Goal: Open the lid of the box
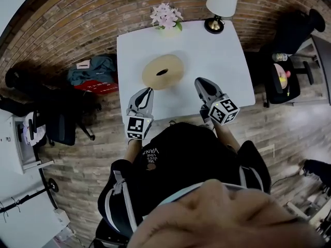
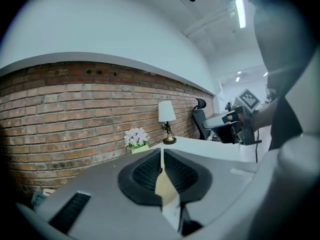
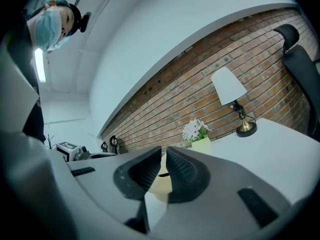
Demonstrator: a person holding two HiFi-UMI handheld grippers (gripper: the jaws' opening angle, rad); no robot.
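A round tan box with a dark hole in the middle of its lid sits near the centre of the white table. My left gripper hovers just short of the box's near left side, jaws shut with nothing held. To the box's near right, my right gripper is likewise shut and empty. Through the left gripper view the tan box shows as a sliver behind the closed jaws. In the right gripper view the box peeks out below the jaws, its dark hole visible.
A pot of white flowers and a white-shaded lamp stand at the table's far edge against the brick wall. A black chair is at the right, bags and dark gear lie on the wooden floor at the left.
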